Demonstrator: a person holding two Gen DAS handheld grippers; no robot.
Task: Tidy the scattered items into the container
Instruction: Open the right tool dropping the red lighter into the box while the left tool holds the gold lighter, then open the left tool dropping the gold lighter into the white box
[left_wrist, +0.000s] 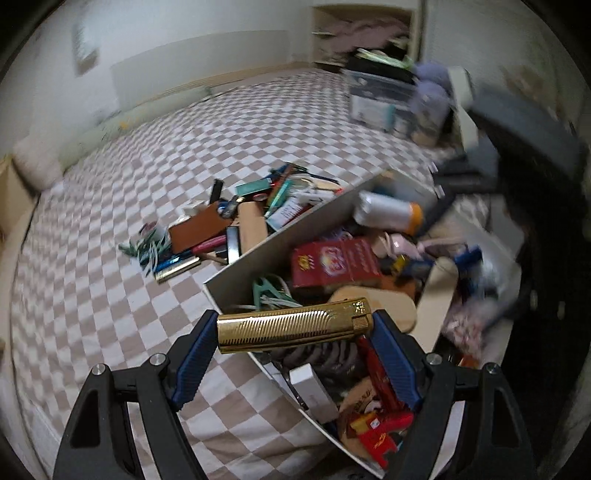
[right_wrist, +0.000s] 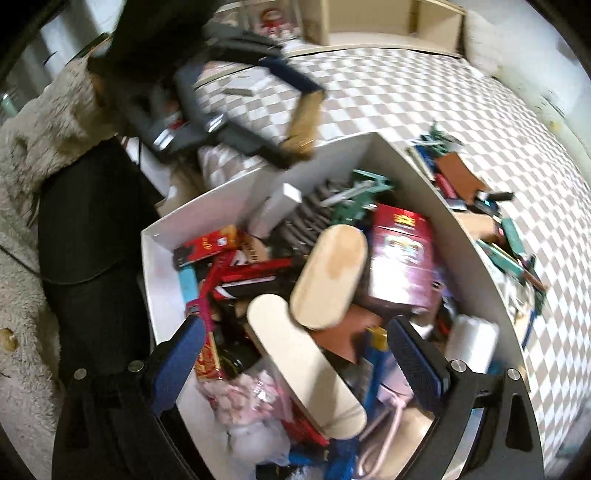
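Checkered bedspread (left_wrist: 110, 229) carries the white box (left_wrist: 266, 243), already crowded with items. Loose pile of scattered items (left_wrist: 229, 221) lies on the spread just beside the box's outer wall. Left gripper (left_wrist: 295, 328) clamps a gold ribbed case (left_wrist: 295, 325) crosswise above the box edge. Right gripper (right_wrist: 295, 354) hangs spread, nothing held, over the box contents.
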